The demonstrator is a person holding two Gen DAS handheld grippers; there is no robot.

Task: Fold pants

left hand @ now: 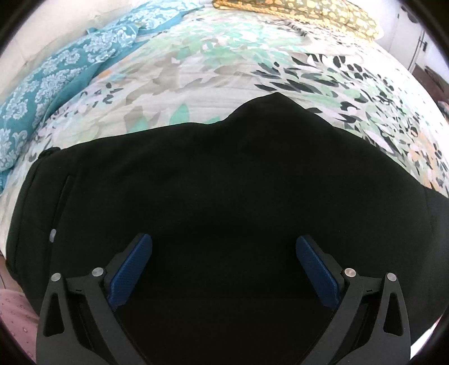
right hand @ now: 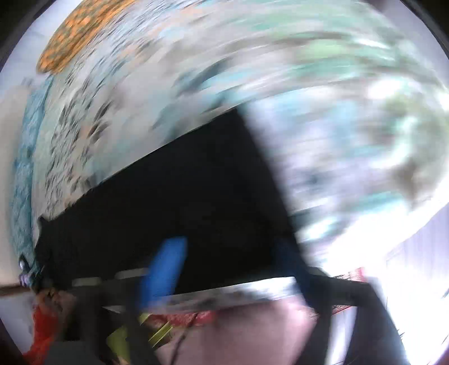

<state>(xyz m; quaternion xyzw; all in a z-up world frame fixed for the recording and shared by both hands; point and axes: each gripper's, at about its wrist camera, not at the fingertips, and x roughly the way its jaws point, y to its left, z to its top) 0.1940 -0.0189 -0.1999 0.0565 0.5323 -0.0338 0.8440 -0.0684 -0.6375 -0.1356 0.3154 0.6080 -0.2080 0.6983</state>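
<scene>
Black pants [left hand: 224, 174] lie spread flat on a floral bedsheet [left hand: 224, 61] and fill the lower half of the left wrist view; a pocket seam and a small button show at their left edge. My left gripper [left hand: 223, 238] hovers over them, open wide, with nothing between its blue pads [left hand: 132, 269]. The right wrist view is heavily blurred. There the pants [right hand: 182, 196] form a dark slab near the bed's front edge. My right gripper [right hand: 228, 244] hangs over that edge with its blue pads [right hand: 165, 269] apart, and I see no cloth pinched between them.
A teal patterned blanket [left hand: 56, 78] lies bunched at the bed's left side. A yellow spotted pillow [left hand: 322, 14] sits at the far end, also visible as an orange blur [right hand: 70, 36]. Below the bed edge [right hand: 224, 287] are red cloth [right hand: 42, 323] and a pinkish floor.
</scene>
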